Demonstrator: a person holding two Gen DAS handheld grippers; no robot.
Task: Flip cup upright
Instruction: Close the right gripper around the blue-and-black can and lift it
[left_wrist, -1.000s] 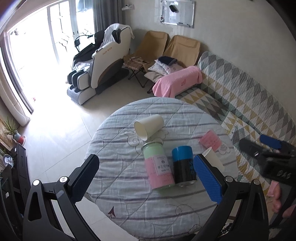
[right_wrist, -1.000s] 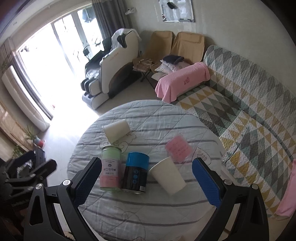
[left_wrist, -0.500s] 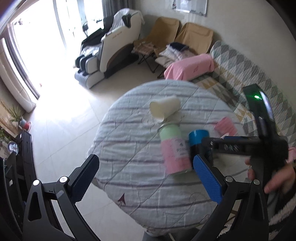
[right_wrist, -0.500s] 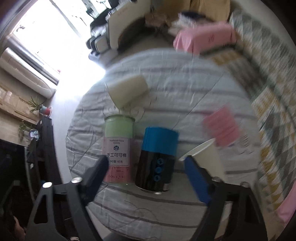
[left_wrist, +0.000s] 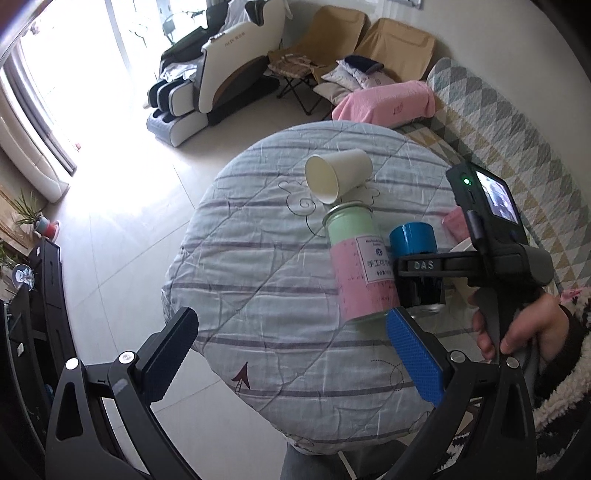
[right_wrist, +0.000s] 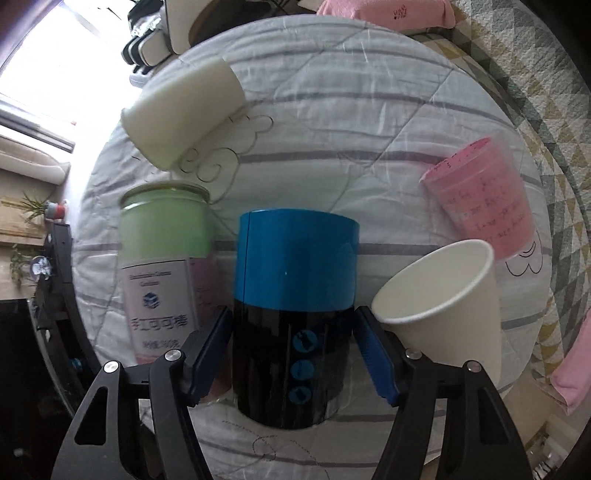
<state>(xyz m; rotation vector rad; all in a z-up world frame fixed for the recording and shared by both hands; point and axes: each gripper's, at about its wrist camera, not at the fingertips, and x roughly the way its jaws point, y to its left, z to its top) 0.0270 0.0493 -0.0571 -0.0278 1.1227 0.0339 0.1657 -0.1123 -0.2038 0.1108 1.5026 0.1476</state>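
A blue-and-black can (right_wrist: 295, 314) stands on the round quilted table (right_wrist: 332, 110), between the pads of my right gripper (right_wrist: 293, 356); the jaws sit close to both sides of it, contact unclear. In the left wrist view the can (left_wrist: 413, 258) is partly hidden behind the right gripper's body. A white paper cup (right_wrist: 447, 306) lies on its side just right of it. Another white cup (left_wrist: 338, 175) lies on its side further back, also in the right wrist view (right_wrist: 183, 112). A pink cup (right_wrist: 480, 199) lies at right. My left gripper (left_wrist: 295, 350) is open and empty above the table's near edge.
A green-and-pink can (left_wrist: 360, 262) stands left of the blue can, also in the right wrist view (right_wrist: 164, 266). A patterned sofa (left_wrist: 517, 129) runs along the right. A massage chair (left_wrist: 221, 66) and folding chairs stand beyond the table.
My right gripper has moved down and in from above the table, and its jaws have narrowed around the blue can. My left gripper has drifted left and back.
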